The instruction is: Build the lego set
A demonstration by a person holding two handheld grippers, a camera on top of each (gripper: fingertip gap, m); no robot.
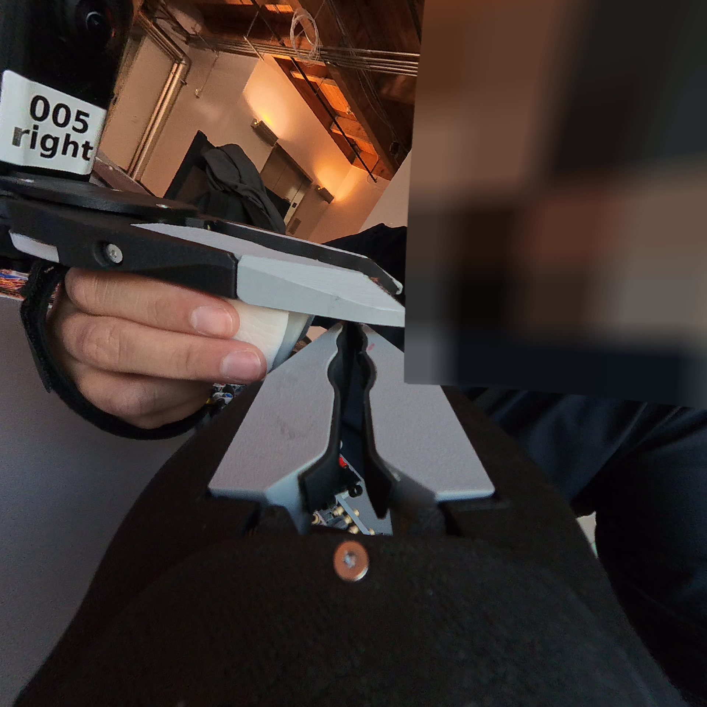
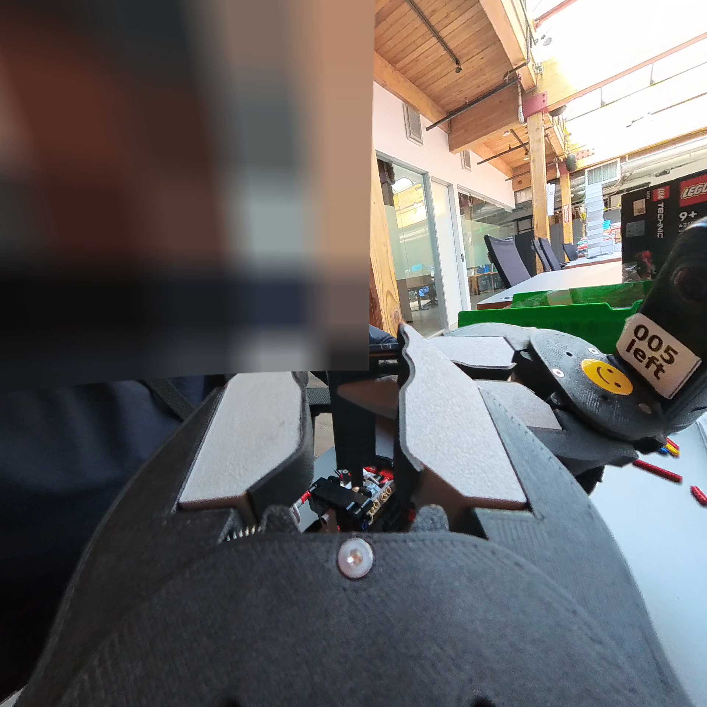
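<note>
Two grippers: left gripper [image 1: 350, 333] closed, right gripper [image 2: 352, 378] apart

Green bin [image 2: 566, 317], yellow sticker [image 2: 606, 377], red pins [image 2: 658, 470], white table [image 2: 650, 535]

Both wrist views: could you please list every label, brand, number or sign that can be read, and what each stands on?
I do not copy out writing, so here is what bears it:
White label, black print, on the black camera housing, left wrist view.
Second white label, black print, right wrist view.
Yellow smiley sticker beside it: no words.
Black box, printed branding, far right.
</note>
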